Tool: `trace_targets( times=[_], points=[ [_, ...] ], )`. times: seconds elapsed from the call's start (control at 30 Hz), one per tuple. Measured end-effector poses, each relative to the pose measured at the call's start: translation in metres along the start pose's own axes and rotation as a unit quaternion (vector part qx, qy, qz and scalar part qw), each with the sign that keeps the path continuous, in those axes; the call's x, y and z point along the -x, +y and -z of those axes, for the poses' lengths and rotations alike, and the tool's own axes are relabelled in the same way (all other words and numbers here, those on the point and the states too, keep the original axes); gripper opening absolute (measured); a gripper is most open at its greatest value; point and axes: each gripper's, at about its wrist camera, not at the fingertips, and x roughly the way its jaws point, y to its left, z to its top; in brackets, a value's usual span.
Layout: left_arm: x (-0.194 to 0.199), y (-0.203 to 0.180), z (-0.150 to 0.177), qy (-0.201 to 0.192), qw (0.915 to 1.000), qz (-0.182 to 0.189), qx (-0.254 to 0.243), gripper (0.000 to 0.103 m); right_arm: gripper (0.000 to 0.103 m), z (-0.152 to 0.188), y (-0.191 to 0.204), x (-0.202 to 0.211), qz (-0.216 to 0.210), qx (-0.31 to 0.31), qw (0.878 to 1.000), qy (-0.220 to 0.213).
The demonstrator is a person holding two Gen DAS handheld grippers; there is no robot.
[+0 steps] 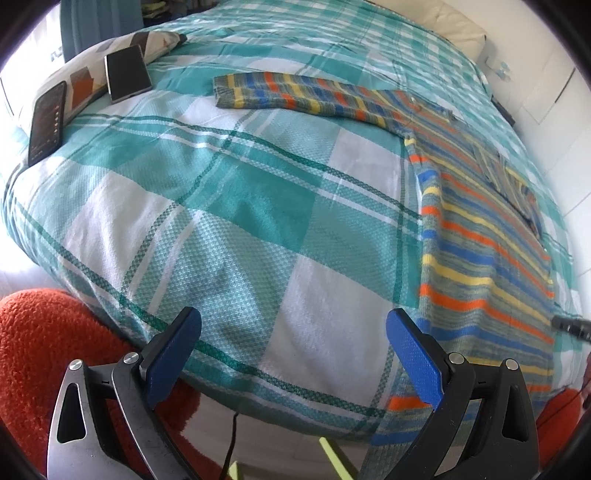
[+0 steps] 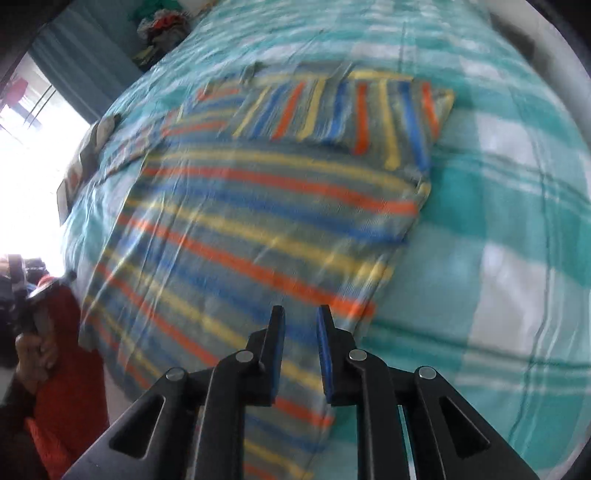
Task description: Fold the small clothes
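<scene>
A small striped sweater (image 1: pixel 480 229) in orange, yellow, blue and grey lies flat on the plaid bedspread (image 1: pixel 221 206). One sleeve (image 1: pixel 295 96) stretches out to the left across the bed. In the right wrist view the sweater (image 2: pixel 240 229) fills the middle, blurred, with its other sleeve (image 2: pixel 351 110) folded across the chest. My left gripper (image 1: pixel 293 317) hangs wide open over the bed's near edge, just left of the sweater's hem, with nothing between its fingers. My right gripper (image 2: pixel 301 312) hovers over the sweater's lower right edge, its blue pads a narrow gap apart and holding nothing.
Two phones (image 1: pixel 127 74) (image 1: pixel 48 122) rest on a patterned pillow (image 1: pixel 88 77) at the far left. Fuzzy orange fabric (image 1: pixel 44 350) sits below the bed's edge. A person's hand (image 2: pixel 33 354) shows at the left. A heap of clothes (image 2: pixel 162 26) lies beyond the bed.
</scene>
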Motion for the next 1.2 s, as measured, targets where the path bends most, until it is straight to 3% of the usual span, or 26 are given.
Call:
trace_targets(
  times=[0.07, 0.17, 0.23, 0.33, 0.43, 0.57, 0.7, 0.93, 1.07, 1.2],
  points=[
    [-0.003, 0.002, 0.001, 0.007, 0.9999, -0.008, -0.002, 0.101, 0.016, 0.036, -0.009, -0.014, 0.042, -0.020, 0.998, 0.041],
    [-0.002, 0.007, 0.001, 0.005, 0.9999, -0.009, 0.005, 0.100, 0.017, 0.064, -0.019, 0.008, 0.077, -0.065, 0.995, 0.022],
    [-0.001, 0.009, 0.000, 0.001, 0.9999, -0.005, 0.013, 0.100, 0.023, 0.075, -0.006, 0.030, 0.103, -0.053, 0.993, -0.007],
    [-0.001, 0.009, -0.001, -0.001, 0.9999, -0.003, 0.016, 0.100, 0.027, 0.085, 0.026, 0.051, 0.051, -0.051, 0.996, -0.059],
    [0.000, 0.000, 0.000, -0.009, 0.9999, -0.010, -0.001, 0.101, 0.029, 0.084, 0.059, 0.048, 0.024, -0.037, 0.995, -0.088],
    [-0.005, -0.009, 0.000, -0.006, 0.9992, -0.025, -0.030, 0.101, 0.036, 0.078, 0.089, 0.017, 0.013, -0.038, 0.995, -0.091],
    [-0.020, -0.010, 0.002, 0.022, 0.9980, -0.042, -0.041, 0.101, 0.037, 0.075, 0.085, -0.014, 0.031, -0.060, 0.995, -0.074],
    [-0.026, -0.012, 0.005, 0.029, 0.9963, -0.058, -0.056, 0.103, 0.044, 0.083, 0.073, -0.008, 0.019, -0.084, 0.992, -0.096],
    [-0.027, -0.008, 0.005, 0.035, 0.9967, -0.053, -0.051, 0.103, 0.046, 0.089, 0.068, 0.007, 0.018, -0.103, 0.984, -0.141],
    [-0.027, -0.008, 0.006, 0.036, 0.9963, -0.058, -0.053, 0.103, 0.056, 0.094, 0.068, 0.022, 0.025, -0.108, 0.976, -0.188]
  ],
)
